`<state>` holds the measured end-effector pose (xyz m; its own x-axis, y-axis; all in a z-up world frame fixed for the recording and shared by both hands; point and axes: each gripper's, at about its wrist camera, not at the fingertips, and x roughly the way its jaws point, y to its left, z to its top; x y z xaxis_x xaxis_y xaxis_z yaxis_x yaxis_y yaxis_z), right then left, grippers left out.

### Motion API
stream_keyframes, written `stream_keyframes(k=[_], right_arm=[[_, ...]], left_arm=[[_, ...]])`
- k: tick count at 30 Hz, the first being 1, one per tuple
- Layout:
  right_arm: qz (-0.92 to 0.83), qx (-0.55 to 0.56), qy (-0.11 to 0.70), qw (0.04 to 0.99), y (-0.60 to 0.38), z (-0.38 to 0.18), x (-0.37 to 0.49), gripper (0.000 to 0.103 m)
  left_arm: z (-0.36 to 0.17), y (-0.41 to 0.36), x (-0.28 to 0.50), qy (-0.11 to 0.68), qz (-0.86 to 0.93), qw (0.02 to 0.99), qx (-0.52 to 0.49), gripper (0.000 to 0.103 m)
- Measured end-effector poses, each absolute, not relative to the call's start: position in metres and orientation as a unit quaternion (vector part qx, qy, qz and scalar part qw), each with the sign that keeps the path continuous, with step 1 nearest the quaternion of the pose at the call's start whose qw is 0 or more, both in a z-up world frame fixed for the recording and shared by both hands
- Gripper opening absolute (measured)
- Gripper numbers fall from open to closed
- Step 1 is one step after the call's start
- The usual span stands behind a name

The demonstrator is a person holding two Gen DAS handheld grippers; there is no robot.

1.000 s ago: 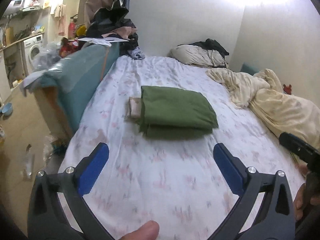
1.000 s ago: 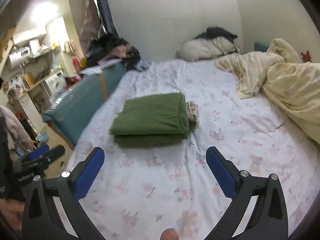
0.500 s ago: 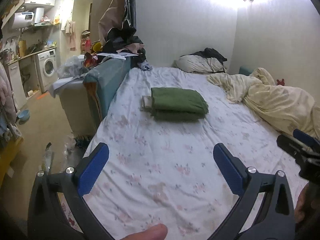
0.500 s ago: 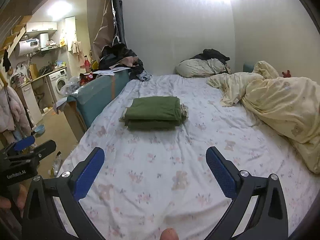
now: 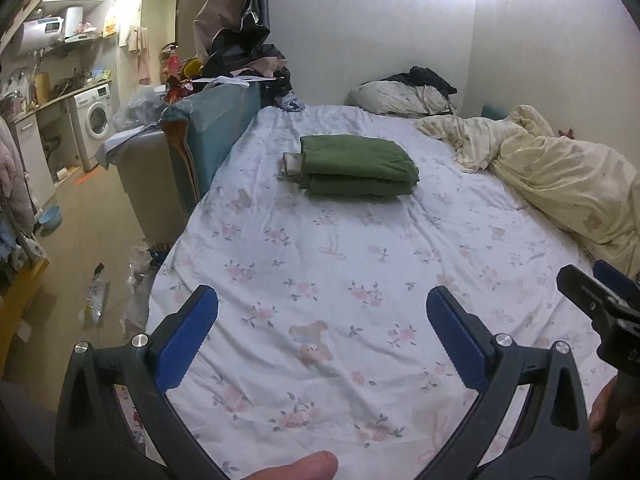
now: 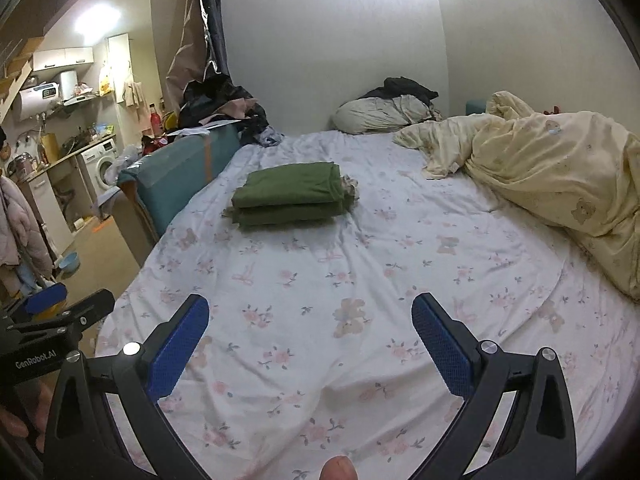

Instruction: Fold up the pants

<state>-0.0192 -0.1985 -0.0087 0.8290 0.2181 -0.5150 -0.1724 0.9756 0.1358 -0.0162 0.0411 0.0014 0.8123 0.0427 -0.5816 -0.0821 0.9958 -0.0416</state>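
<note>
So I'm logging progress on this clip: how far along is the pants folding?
Done, it seems: the green pants lie as a compact folded stack on the bed sheet, some pale fabric poking out at one end. In hand: nothing; the left gripper and right gripper are both open, well short of the stack. Left: perhaps tucking in that pale bit, otherwise nothing visible.

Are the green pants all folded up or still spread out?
Folded. The green pants sit on the bed sheet as a neat stacked rectangle with layered edges showing, and neither claw touches them.
</note>
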Motion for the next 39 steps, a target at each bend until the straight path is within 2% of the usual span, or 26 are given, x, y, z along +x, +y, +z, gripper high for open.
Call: stream_keyframes(k=[7, 39], right_arm=[[0.095, 0.046, 0.283, 0.953, -0.199, -0.016, -0.013, 0.103], [0.099, 0.038, 0.285, 0.953, -0.19, -0.02, -0.015, 0.103]], left_arm=[[0.004, 0.027, -0.02, 0.287, 0.019, 0.958, -0.001, 0.103], [0.006, 0.028, -0.022, 0.282, 0.025, 0.959, 0.002, 0.103]])
